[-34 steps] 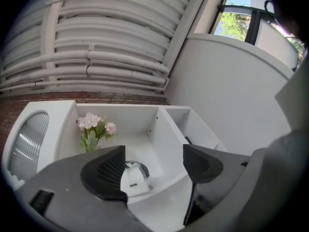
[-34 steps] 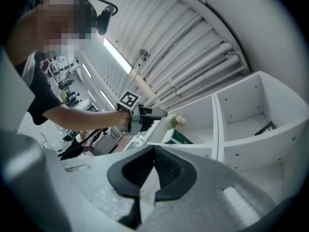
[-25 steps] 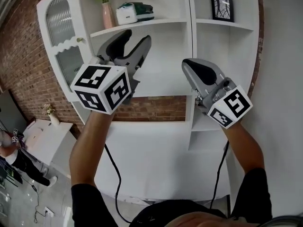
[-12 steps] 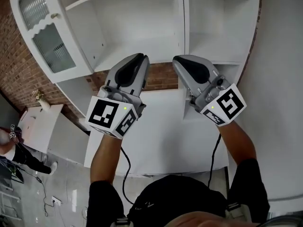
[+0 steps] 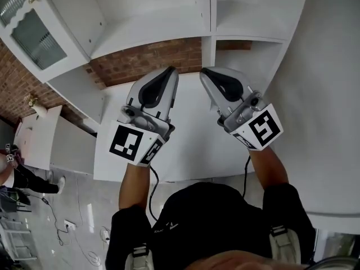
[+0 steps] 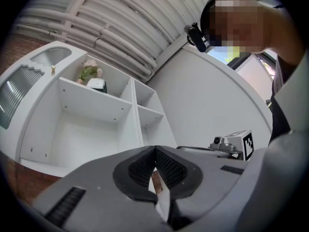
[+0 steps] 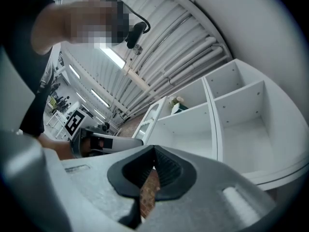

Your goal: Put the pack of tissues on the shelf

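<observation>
The pack of tissues, white with a dark green top, lies on the upper left shelf beside a vase of flowers. It also shows small in the right gripper view as the tissue pack. The head view does not reach it. My left gripper and right gripper hang side by side low in front of the white shelf unit, far below the pack. The left gripper has just closed with nothing between its pads. Empty too, the right gripper has its jaws together.
A glass-door cabinet flanks the shelves on the left, with brick wall behind. Below the grippers lies a white counter top. A low white side table holds a small vase. A person stands at the far left by floor cables.
Both grippers have dropped from shelf height to just above the counter. The left jaws went from open to shut. The head view has tilted down, losing the upper shelf and the pack.
</observation>
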`<state>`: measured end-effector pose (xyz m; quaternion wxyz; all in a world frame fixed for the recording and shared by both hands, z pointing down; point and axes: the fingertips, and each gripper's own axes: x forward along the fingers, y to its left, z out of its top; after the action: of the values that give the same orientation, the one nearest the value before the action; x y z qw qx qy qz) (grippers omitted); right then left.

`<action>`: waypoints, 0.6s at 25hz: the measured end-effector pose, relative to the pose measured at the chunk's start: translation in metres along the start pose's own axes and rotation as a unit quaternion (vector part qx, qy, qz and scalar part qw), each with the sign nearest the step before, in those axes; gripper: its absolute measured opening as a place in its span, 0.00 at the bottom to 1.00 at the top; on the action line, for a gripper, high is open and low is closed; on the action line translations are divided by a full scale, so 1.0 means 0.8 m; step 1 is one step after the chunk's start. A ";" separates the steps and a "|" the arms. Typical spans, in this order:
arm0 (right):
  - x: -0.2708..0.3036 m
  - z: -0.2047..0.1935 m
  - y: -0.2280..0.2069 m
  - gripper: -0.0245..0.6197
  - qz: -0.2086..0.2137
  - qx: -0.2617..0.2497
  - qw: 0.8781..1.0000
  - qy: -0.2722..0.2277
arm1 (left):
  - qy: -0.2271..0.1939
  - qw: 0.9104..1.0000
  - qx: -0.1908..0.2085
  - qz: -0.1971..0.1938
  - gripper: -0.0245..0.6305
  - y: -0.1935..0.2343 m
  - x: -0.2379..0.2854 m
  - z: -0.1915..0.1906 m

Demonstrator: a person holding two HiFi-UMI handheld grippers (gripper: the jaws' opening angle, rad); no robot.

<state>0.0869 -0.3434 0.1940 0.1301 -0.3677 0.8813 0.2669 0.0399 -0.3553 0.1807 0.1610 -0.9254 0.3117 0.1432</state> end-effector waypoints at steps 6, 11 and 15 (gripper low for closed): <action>-0.019 -0.042 0.017 0.04 -0.013 0.019 0.999 0.033 | 0.005 1.000 -0.025 -0.005 0.04 -0.020 -0.021 -0.042; -0.024 -0.065 0.018 0.04 -0.023 0.034 0.998 0.044 | 0.010 0.998 -0.056 0.005 0.04 -0.010 -0.029 -0.065; -0.026 -0.073 0.016 0.04 -0.029 0.043 0.997 0.048 | 0.011 0.998 -0.058 0.001 0.04 -0.010 -0.029 -0.068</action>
<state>0.0901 -0.3567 0.2557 0.1105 -0.3996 0.8862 0.2068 0.0361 -0.3577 0.2407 0.1033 -0.9345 0.3052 0.1513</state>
